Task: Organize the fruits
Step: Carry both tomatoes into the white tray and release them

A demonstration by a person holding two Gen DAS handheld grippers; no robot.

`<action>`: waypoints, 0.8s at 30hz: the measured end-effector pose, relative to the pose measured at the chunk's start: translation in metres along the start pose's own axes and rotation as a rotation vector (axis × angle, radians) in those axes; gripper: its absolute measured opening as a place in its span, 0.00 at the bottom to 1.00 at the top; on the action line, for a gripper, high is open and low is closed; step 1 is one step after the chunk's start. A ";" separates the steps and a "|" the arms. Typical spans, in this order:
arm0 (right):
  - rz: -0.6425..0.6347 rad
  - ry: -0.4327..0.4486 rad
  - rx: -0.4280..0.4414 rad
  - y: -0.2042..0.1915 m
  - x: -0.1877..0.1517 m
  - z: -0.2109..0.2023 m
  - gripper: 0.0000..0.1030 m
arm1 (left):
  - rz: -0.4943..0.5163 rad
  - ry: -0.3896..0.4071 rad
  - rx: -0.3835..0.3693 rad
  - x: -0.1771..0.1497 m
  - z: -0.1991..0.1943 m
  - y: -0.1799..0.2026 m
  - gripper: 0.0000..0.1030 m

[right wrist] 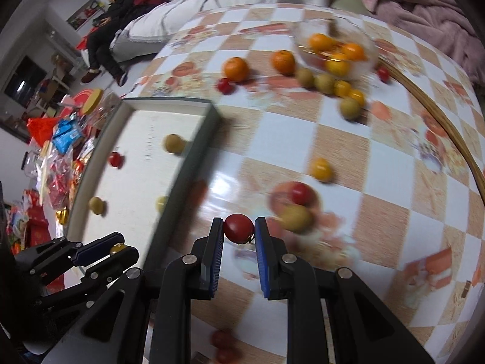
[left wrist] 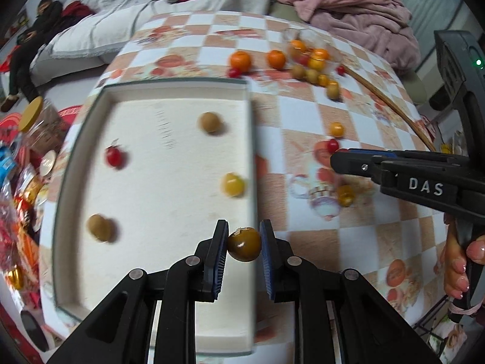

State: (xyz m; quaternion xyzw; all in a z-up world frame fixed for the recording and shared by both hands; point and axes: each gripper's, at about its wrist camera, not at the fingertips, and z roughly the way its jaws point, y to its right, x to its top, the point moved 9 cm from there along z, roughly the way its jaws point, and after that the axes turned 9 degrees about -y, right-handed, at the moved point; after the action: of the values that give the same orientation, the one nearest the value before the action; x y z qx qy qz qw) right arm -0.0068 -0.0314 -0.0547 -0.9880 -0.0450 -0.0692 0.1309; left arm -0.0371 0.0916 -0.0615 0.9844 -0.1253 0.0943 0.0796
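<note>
My left gripper [left wrist: 244,238] is shut on a brown-green round fruit [left wrist: 244,244], above the right rim of a white tray [left wrist: 175,82]. In the tray lie a red cherry tomato [left wrist: 114,156], two tan fruits [left wrist: 209,122] and a yellow one [left wrist: 232,184]. My right gripper [right wrist: 239,230] is shut on a red cherry tomato [right wrist: 238,228], over the checked tablecloth just right of the tray [right wrist: 188,163]. Below it lie a yellow fruit [right wrist: 321,168], a red one [right wrist: 301,192] and a green one [right wrist: 295,217]. The left gripper [right wrist: 121,247] shows at lower left.
A glass bowl [right wrist: 300,45] of oranges stands at the table's far side, with two oranges [right wrist: 235,68] and small fruits loose around it. A curved bamboo strip [right wrist: 439,121] runs along the right. Snack packets [right wrist: 66,136] crowd the left. A person [right wrist: 112,30] sits on the sofa.
</note>
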 end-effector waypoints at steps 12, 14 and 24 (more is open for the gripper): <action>-0.147 -0.037 0.010 -0.096 0.027 0.038 0.22 | -0.118 -0.017 0.095 -0.025 0.003 -0.090 0.22; -0.174 -0.043 -0.007 -0.106 0.031 0.045 0.22 | -0.132 -0.023 0.102 -0.027 0.006 -0.099 0.22; -0.217 -0.070 -0.053 -0.124 0.039 0.067 0.22 | -0.154 -0.044 0.116 -0.033 0.018 -0.118 0.22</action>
State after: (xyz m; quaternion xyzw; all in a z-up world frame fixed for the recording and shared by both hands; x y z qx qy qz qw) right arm 0.0267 0.1084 -0.0814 -0.9822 -0.1544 -0.0496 0.0947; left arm -0.0351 0.2090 -0.1013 0.9959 -0.0455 0.0734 0.0269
